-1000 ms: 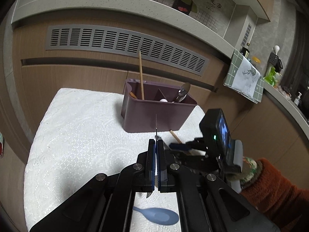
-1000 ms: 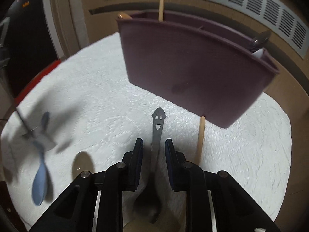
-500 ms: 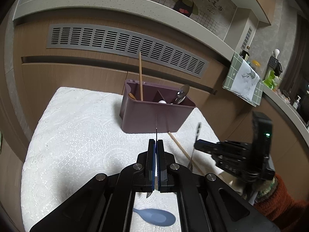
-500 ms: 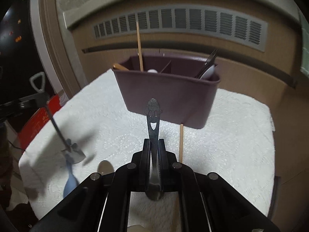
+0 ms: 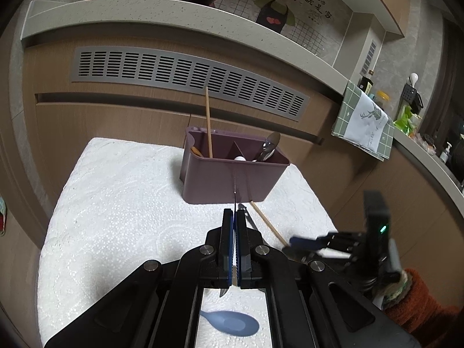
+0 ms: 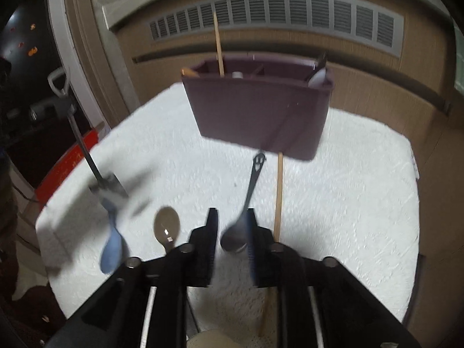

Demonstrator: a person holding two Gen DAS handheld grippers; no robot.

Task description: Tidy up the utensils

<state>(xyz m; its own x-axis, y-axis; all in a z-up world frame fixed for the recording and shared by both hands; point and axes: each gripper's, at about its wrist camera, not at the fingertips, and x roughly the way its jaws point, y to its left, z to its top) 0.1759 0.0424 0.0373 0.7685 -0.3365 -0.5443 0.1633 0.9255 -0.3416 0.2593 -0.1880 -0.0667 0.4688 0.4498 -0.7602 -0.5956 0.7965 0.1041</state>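
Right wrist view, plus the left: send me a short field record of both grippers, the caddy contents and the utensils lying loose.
left gripper: shut on shovel spoon, handle up
right gripper: open; black smiley spoon between the fingers, unclamped
caddy: purple, on white towel
caddy left compartment: upright chopstick
caddy right compartment: metal spoon
loose on towel: blue spoon, brown spoon, loose chopstick
image note: right wrist view is motion-blurred
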